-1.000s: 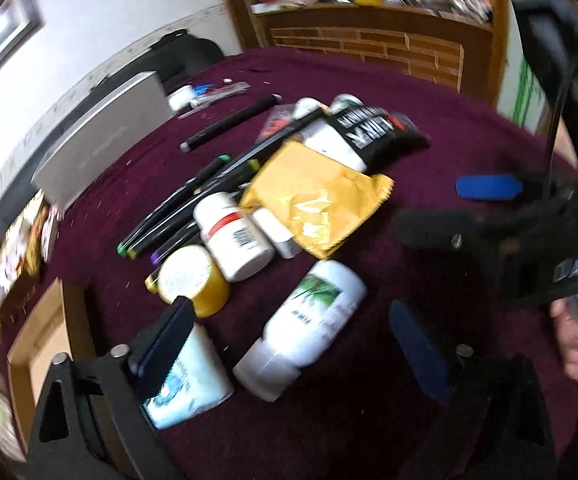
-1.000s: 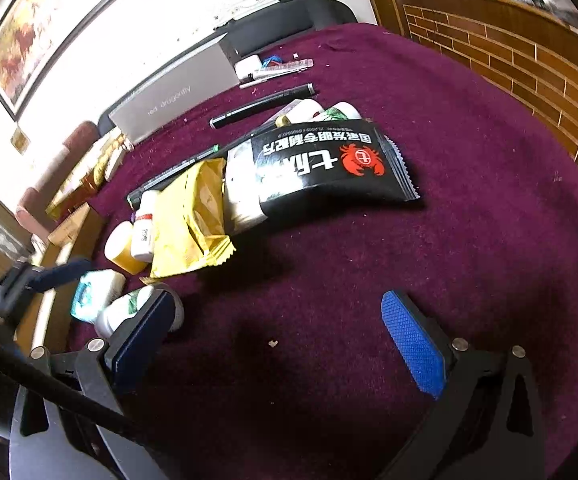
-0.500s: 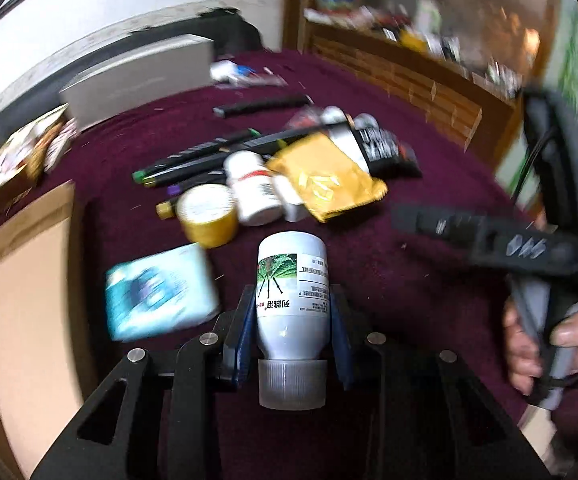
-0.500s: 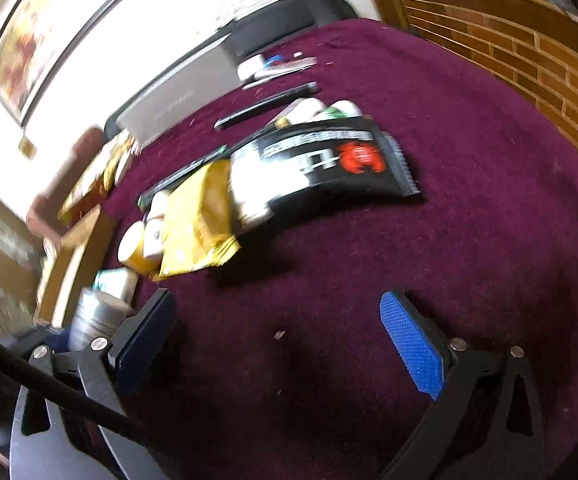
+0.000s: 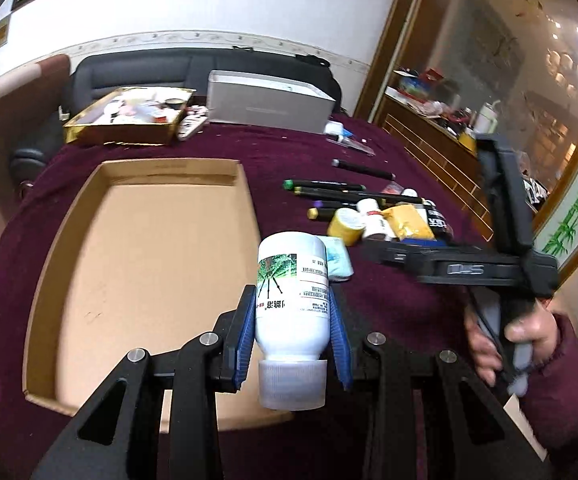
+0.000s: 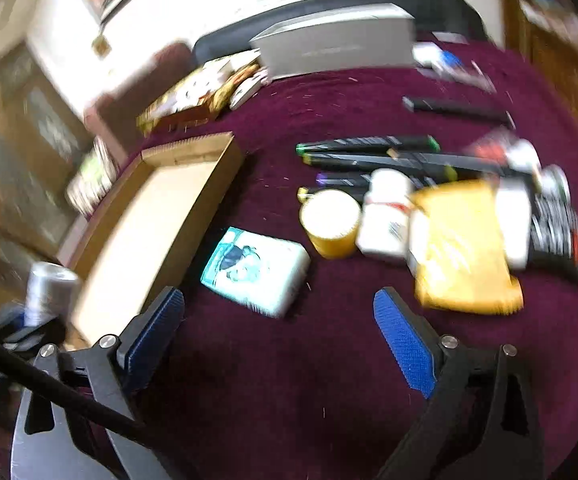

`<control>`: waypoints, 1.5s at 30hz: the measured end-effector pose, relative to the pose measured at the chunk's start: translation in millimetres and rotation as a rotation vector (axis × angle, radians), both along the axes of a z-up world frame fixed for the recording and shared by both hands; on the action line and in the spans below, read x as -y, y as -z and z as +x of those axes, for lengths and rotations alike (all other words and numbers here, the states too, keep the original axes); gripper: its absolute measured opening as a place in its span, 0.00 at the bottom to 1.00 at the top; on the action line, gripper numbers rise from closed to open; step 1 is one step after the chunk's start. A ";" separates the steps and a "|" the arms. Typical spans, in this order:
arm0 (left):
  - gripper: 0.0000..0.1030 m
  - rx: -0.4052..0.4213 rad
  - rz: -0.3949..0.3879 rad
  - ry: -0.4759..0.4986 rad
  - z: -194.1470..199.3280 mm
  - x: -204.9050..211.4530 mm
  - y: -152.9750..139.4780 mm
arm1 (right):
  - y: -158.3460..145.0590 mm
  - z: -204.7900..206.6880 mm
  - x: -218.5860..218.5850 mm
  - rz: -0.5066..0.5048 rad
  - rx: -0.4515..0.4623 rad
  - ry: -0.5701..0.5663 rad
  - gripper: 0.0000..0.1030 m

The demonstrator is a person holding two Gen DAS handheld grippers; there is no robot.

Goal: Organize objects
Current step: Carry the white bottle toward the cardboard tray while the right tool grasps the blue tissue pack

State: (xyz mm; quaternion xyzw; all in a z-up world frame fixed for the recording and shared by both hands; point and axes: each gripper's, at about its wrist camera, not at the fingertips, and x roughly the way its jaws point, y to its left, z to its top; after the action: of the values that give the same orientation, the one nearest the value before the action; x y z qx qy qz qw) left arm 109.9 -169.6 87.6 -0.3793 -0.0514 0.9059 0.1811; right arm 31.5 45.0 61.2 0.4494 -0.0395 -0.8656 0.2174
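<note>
My left gripper (image 5: 292, 336) is shut on a white bottle (image 5: 291, 292) with a plant label, cap toward the camera, held above the near right edge of an open cardboard box (image 5: 149, 280). The bottle's cap (image 6: 47, 292) shows at the left of the right wrist view. My right gripper (image 6: 281, 324) is open and empty, just above a teal-and-white packet (image 6: 257, 270) on the maroon cloth. A yellow tub (image 6: 331, 222), a white pill bottle (image 6: 385, 216), a yellow sachet (image 6: 465, 248), a black snack bag (image 6: 561, 236) and several dark markers (image 6: 369, 152) lie beyond it.
A grey case (image 5: 267, 100) and a gold tray (image 5: 125, 118) of small items stand at the table's far edge. The cardboard box (image 6: 157, 216) sits left of the packet. A black sofa (image 5: 137, 76) is behind the table and a wooden cabinet (image 5: 441, 120) to the right.
My left gripper closed on the white bottle, lifted it and swung left over the cardboard box. My right gripper moved left toward the teal packet, still open.
</note>
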 end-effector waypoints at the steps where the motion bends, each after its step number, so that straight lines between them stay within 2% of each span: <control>1: 0.29 -0.003 0.001 -0.009 2.8 5.1 0.6 | -0.1 -2.2 16.4 0.081 -0.031 -0.041 0.94; 3: 0.29 -0.007 0.013 -0.026 8.1 17.1 0.7 | 2.4 -6.5 44.0 0.208 -0.079 -0.124 0.94; 8: 0.29 -0.011 0.038 -0.074 16.3 44.1 1.7 | 16.9 -21.0 81.6 0.351 -0.088 -0.284 0.94; 10: 0.29 -0.008 0.041 -0.092 19.1 54.1 3.5 | 28.3 -27.7 88.1 0.376 -0.057 -0.320 0.90; 11: 0.29 -0.006 0.043 -0.095 17.9 58.9 4.7 | 34.0 -31.3 90.1 0.382 -0.033 -0.330 0.85; 12: 0.29 -0.005 0.047 -0.100 18.1 62.6 5.9 | 40.1 -34.4 90.0 0.388 -0.009 -0.331 0.75; 13: 0.29 -0.001 0.052 -0.104 17.6 66.5 7.3 | 45.7 -37.6 88.3 0.388 0.014 -0.326 0.73; 16: 0.29 0.013 0.063 -0.123 14.9 73.7 12.2 | 42.9 -37.5 74.6 0.300 0.033 -0.251 0.60; 18: 0.29 0.018 0.066 -0.130 13.9 74.5 12.8 | 37.5 -32.5 67.1 0.253 0.032 -0.219 0.45; 20: 0.29 0.012 0.067 -0.133 14.3 72.9 10.5 | 31.5 -27.9 63.1 0.244 0.034 -0.198 0.36; 25: 0.29 -0.030 0.069 -0.126 20.5 69.6 -5.9 | 6.2 -20.3 63.7 0.178 0.037 -0.169 0.25; 27: 0.29 -0.052 0.072 -0.123 23.5 68.1 -16.7 | -3.2 -18.1 60.9 0.150 0.038 -0.160 0.15; 30: 0.29 -0.079 0.054 -0.113 22.9 64.6 -33.0 | -22.9 -13.9 58.5 0.098 0.023 -0.143 0.10; 33: 0.29 -0.087 0.053 -0.111 15.8 63.9 -43.6 | -38.6 -11.9 60.2 0.071 -0.003 -0.128 0.09; 37: 0.29 -0.097 0.009 -0.131 -2.4 65.5 -49.7 | -56.5 -16.9 70.0 0.024 -0.023 -0.126 0.09; 41: 0.29 -0.051 0.017 -0.151 -32.8 75.1 -43.1 | -68.9 -23.0 88.7 -0.006 -0.038 -0.146 0.09; 45: 0.29 0.017 0.018 -0.170 -67.3 80.4 -24.3 | -67.2 -37.0 107.3 -0.018 -0.021 -0.151 0.09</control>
State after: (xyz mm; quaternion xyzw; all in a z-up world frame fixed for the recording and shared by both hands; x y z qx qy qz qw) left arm 42.6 -250.0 112.0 -0.3797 -0.0930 0.9143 0.1063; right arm -5.6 -62.3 128.4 0.4402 -0.0111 -0.8509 0.2866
